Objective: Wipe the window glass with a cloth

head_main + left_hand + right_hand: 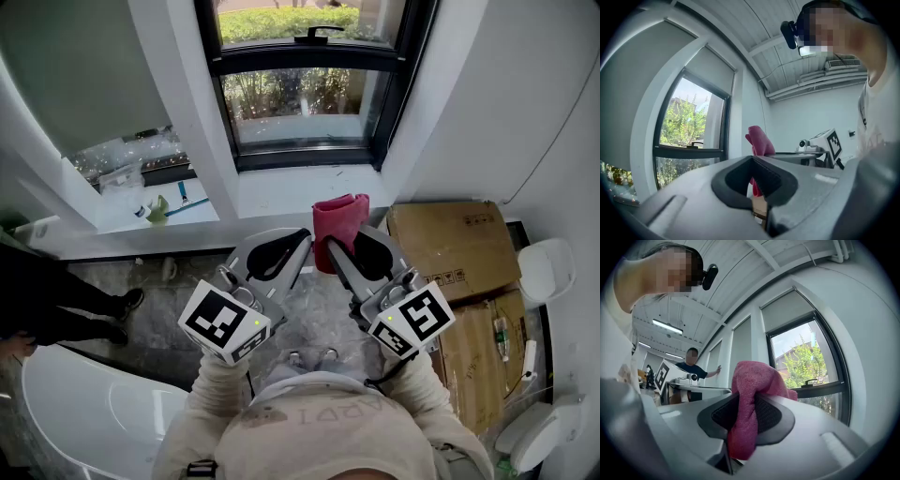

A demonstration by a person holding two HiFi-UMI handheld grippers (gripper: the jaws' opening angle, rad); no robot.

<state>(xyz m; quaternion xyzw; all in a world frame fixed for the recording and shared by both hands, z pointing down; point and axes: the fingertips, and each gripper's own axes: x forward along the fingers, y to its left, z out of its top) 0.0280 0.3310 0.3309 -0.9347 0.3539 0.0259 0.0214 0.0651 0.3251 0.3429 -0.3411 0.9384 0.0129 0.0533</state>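
I have the cloth (339, 225) in the right hand-held gripper (354, 251), and the right gripper view shows it best: a deep pink, nubby terry cloth (750, 399), bunched and folded over itself. It is pinched between the dark pads of that hand-held gripper (745, 414), with a rounded lump bulging above the jaws and a narrower tail hanging below them. From the head view the cloth reads as a crumpled upright wad held in front of the white window sill (281, 192), below the lower pane of window glass (295, 98) and not touching it. The left hand-held gripper (286, 248) sits just beside the right one, tips angled toward the cloth. In its own view the left hand-held gripper (757, 180) has its jaws drawn together with nothing between them, and the pink cloth (758, 140) shows beyond them, off to the side of the window (689, 126). The glass sits in a dark frame with a black handle (319, 35) on the upper bar, and green shrubs show through it. A flattened cardboard box (455, 244) lies on the floor to the right of the grippers. In the right gripper view a person (693, 366) stands far back by the wall.
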